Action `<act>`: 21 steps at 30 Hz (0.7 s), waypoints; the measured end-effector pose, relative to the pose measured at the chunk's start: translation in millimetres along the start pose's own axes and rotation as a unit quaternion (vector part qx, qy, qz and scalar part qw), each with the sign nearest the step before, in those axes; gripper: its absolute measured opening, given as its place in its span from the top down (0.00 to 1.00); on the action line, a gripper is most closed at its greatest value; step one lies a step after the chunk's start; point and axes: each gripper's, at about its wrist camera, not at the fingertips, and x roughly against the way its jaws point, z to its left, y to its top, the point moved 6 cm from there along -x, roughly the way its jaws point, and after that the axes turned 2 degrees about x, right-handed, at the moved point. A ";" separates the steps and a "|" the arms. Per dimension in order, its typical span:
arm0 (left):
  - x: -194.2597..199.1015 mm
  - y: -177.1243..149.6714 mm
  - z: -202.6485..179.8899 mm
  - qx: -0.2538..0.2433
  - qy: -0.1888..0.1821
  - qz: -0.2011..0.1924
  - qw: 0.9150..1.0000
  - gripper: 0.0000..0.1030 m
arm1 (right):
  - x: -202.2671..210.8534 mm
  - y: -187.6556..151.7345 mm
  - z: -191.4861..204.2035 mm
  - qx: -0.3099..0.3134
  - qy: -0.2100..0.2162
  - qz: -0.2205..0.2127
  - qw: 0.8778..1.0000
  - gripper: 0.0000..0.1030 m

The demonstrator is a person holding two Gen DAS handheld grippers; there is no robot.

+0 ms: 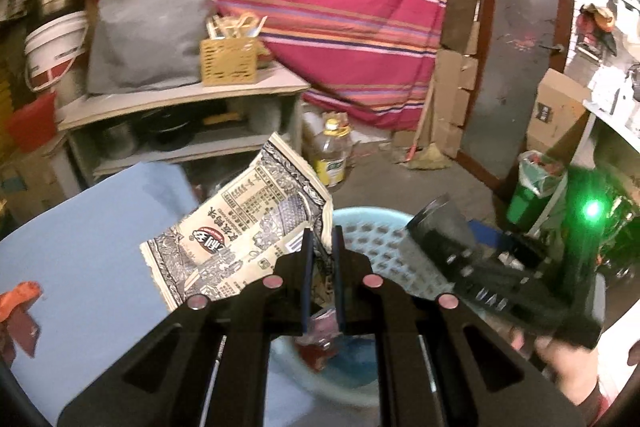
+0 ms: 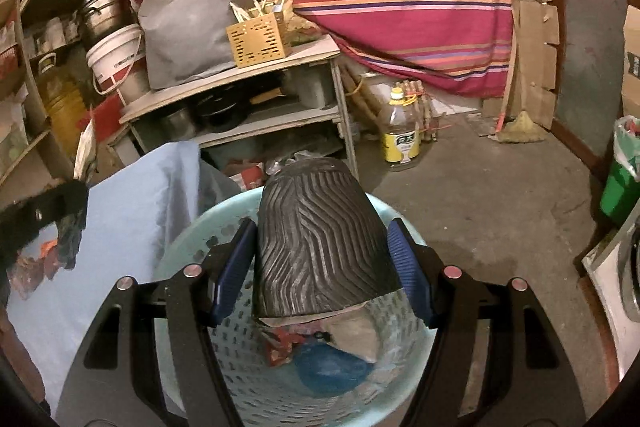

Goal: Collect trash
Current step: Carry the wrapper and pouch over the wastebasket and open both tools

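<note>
- A printed snack wrapper (image 1: 240, 227) was held by one edge in the left gripper (image 1: 322, 239), whose fingers were closed almost together on it. The wrapper stood up and leftward, partly over the near rim of the pale blue perforated basket (image 1: 360, 227).
- A ribbed dark paper cup (image 2: 320, 239) was seen between the blue pads of the right gripper (image 2: 322, 255), directly over the basket mouth. The pads stood apart at the cup's width; contact looked likely on the left pad, but a firm grip could not be confirmed.
- Red and blue scraps (image 2: 316, 355) were already lying in the basket bottom.
- Step judged: drop-off, with both pieces carried over the basket and neither let go.
- Next move, as judged: the cup could be let fall where it was; the wrapper would need shifting further in over the rim before the fingers were opened, since much of it hung outside.
- More litter (image 1: 20, 307) was noted on the light blue cloth (image 1: 100, 227), left of the basket.
- Room: open concrete floor (image 2: 480, 187) to the right; a shelf unit (image 2: 248, 99) near behind; the two grippers worked just beside each other, so collision was judged the main hazard.
</note>
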 end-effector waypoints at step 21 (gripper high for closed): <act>-74.9 -35.8 -13.7 0.023 0.007 0.059 0.998 0.81 | -17.2 -7.9 -19.5 -0.012 -0.003 0.020 1.000 0.35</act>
